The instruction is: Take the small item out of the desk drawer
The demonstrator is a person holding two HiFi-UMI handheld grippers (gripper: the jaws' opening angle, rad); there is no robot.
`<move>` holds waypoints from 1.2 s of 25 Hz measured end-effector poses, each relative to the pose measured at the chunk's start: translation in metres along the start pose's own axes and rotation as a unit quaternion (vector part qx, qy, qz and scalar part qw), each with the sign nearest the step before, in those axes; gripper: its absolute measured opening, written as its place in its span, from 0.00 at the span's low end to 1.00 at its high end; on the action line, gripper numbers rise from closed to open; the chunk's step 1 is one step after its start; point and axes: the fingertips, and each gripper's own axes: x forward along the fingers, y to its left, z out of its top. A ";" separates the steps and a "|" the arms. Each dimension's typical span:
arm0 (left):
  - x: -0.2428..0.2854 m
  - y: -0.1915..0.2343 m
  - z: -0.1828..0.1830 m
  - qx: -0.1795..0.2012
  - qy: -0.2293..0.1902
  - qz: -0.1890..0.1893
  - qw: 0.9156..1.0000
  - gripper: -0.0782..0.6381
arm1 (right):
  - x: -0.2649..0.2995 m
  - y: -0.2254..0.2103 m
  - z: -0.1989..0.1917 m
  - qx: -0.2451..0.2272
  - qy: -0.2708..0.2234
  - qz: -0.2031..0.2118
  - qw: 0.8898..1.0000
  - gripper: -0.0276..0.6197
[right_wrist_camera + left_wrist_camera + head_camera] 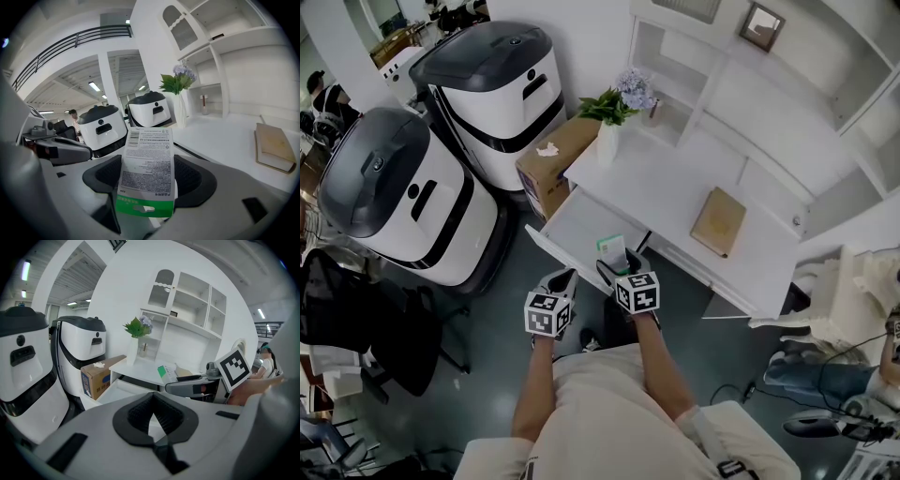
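Note:
A small white packet with a green band stands upright between the pads of my right gripper, which is shut on it. In the head view the packet is held just above the near edge of the open white desk drawer, with the right gripper below it. My left gripper hovers beside it to the left, off the drawer's front. Its jaws are shut on nothing. The left gripper view also shows the packet and the drawer.
The white desk carries a tan book and a vase of flowers. A cardboard box and two white-and-black machines stand to its left. A white chair is at the right.

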 end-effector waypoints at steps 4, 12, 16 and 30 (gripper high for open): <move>0.000 0.000 -0.002 0.000 0.003 -0.003 1.000 0.13 | 0.001 -0.001 -0.001 0.002 0.001 -0.004 1.000 0.61; -0.001 0.000 -0.002 0.000 0.003 -0.004 1.000 0.13 | 0.000 0.000 -0.002 0.004 0.004 -0.004 1.000 0.61; -0.002 -0.001 -0.005 0.001 0.006 -0.004 1.000 0.13 | -0.001 -0.001 -0.002 0.019 0.000 -0.004 1.000 0.61; 0.000 -0.002 -0.005 0.003 0.006 -0.002 1.000 0.13 | -0.001 -0.001 -0.005 0.020 0.001 0.005 1.000 0.61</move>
